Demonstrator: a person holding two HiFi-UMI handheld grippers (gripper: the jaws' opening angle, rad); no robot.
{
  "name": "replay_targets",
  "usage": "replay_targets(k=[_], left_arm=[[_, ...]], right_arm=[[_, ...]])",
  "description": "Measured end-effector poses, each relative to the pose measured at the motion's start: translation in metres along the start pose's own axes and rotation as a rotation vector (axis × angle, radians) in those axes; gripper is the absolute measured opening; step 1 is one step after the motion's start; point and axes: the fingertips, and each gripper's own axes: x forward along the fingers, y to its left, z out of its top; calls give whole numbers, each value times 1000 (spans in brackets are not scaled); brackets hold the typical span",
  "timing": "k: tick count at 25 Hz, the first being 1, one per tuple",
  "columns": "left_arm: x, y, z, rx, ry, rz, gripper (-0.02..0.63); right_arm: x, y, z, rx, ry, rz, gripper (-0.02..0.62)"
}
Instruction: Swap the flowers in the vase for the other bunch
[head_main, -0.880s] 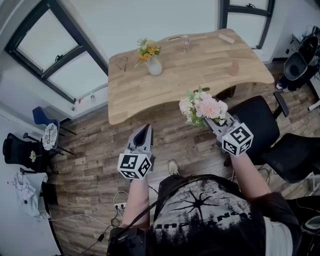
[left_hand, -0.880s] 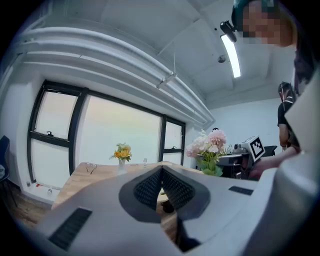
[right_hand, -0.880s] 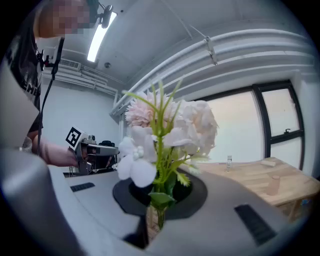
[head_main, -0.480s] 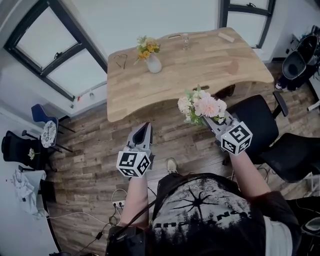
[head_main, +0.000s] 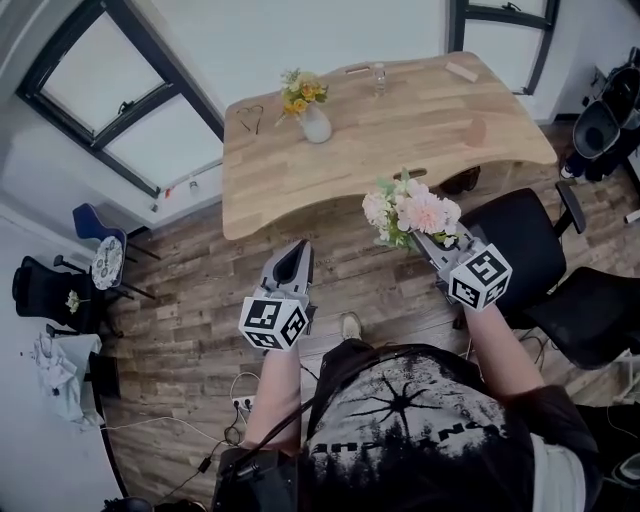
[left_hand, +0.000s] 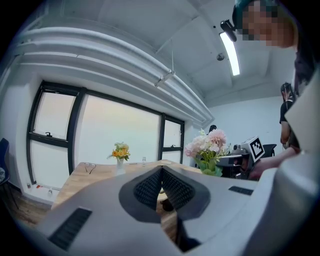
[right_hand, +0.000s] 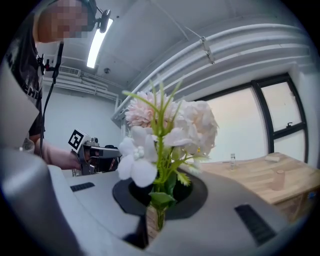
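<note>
Wood-plank floor (head_main: 190, 300) fills the ground in your head view. Beyond it the long wooden worktop (head_main: 420, 150) stands against the white wall, well ahead of both your hands. A black office chair (head_main: 515, 245) sits at the worktop's near edge, showing just past your right arm.

Your left gripper (head_main: 297, 248) is out in front of you over the floor, short of the worktop. Its fingers (left_hand: 150, 187) are pressed together with nothing between them. Your right gripper (head_main: 428, 238) is held a little farther forward, near the worktop's front edge and roughly level. Its fingers are closed on the green stems of the pink and white bunch (head_main: 412, 210). The blooms stand upright above the gripper and, in the right gripper view, block most of what lies ahead. In the left gripper view the same bunch rises off to the right of your closed fingers.

Over on the worktop, the white vase (head_main: 316, 126) stands upright near the far left corner, well apart from both grippers. The yellow and orange flowers (head_main: 301, 93) are in it, untouched. A pair of glasses (head_main: 246, 119) lies on the wood just to the left of the vase. A small clear bottle (head_main: 379, 78) stands along the far edge, to the right of the vase.
</note>
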Motion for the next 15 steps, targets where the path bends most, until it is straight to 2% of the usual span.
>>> replay_targets(k=[8, 15], left_arm=[[16, 9, -3, -4, 11, -18, 14], [46, 38, -3, -6, 11, -49, 14]], right_arm=[[14, -12, -6, 6, 11, -7, 31], [48, -32, -9, -1, 23, -25, 31]])
